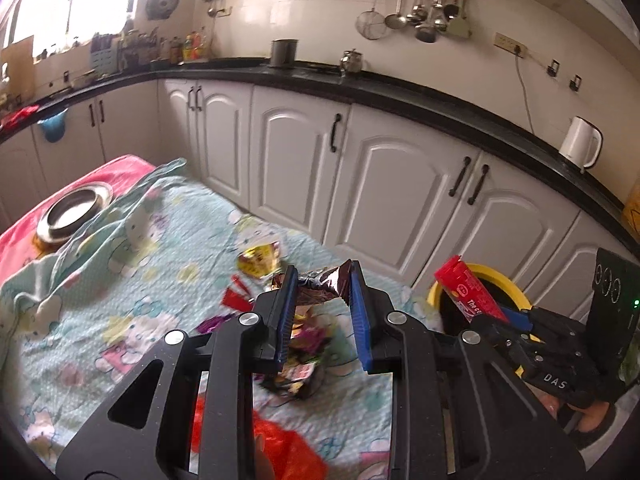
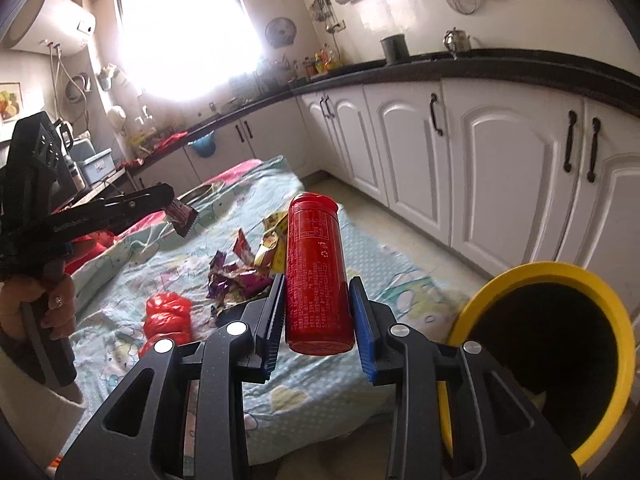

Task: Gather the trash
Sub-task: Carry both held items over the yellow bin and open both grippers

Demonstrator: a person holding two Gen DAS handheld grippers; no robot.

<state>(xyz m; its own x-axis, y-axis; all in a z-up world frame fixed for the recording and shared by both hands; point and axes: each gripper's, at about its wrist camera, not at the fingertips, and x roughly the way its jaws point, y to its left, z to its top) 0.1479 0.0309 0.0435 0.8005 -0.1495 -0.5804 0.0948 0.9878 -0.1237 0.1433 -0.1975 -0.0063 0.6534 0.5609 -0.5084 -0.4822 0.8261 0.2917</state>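
Pinching a crumpled foil wrapper (image 1: 320, 286) between its blue pads, the left gripper (image 1: 322, 280) holds it in the air above the blanket (image 1: 168, 248); the wrapper spans the gap near the fingertips, both pads pressed to its ends. The right gripper (image 2: 318, 300) clamps a red can (image 2: 318, 276) upright between its pads, gripped at the lower half, with the top rising past the fingertips. Just to the right of that can stands a bin (image 2: 528, 276) with a yellow rim, its dark mouth facing the camera, beside the blanket's edge. More trash lies on the blanket beyond both grippers: a yellow packet (image 1: 258, 260), purple wrappers (image 2: 232, 280), and a red bag (image 2: 168, 316). A steel bowl (image 1: 74, 212) sits at the far left on a pink cloth (image 1: 24, 240).
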